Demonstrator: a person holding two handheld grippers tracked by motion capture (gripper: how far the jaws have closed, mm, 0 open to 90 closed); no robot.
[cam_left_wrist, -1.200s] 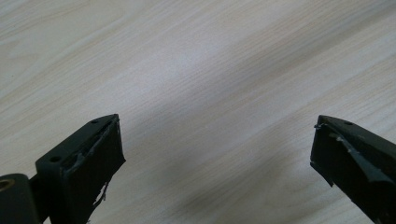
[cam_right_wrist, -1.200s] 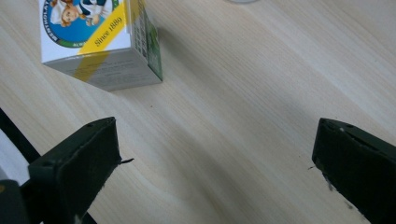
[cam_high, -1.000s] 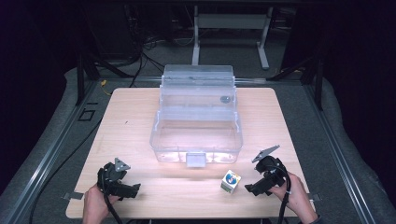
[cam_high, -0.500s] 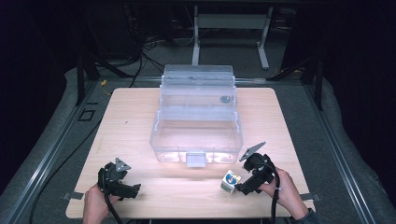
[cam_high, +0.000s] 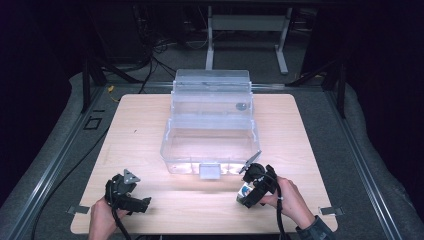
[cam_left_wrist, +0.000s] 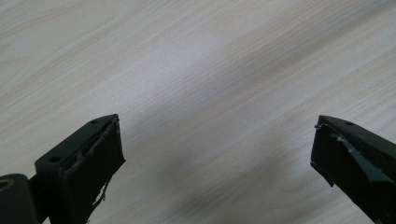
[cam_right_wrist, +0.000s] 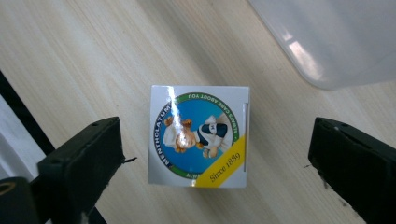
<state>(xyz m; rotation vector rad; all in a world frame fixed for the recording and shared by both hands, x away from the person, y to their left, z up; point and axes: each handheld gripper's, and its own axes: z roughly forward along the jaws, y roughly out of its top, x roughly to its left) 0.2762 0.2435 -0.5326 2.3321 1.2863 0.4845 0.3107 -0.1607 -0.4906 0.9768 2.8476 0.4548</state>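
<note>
Spread wide, black fingers (cam_right_wrist: 79, 163) of the right gripper (cam_right_wrist: 212, 163) on either side of the small white cardboard box with a round blue Mentholatum picture (cam_right_wrist: 198, 135), clear gaps on both sides, no contact. Box flat on the pale wooden table (cam_right_wrist: 93, 56), printed face up toward the camera, yellow corner reading "Since 1889". Seen from above: same box (cam_high: 244, 191) near the front edge, right of centre, just in front of the large clear plastic storage bin with its lid tipped back (cam_high: 210, 125), partly covered by the right gripper (cam_high: 250, 192). Corner of that bin in the upper right of the right gripper view, near the box but apart.

Left gripper (cam_left_wrist: 217, 158) likewise wide open, fingers (cam_left_wrist: 88, 158) over bare wood, nothing between. From above, left gripper (cam_high: 131, 201) low at the front left of the table, well apart from box and bin, held in a hand (cam_high: 102, 220).
</note>
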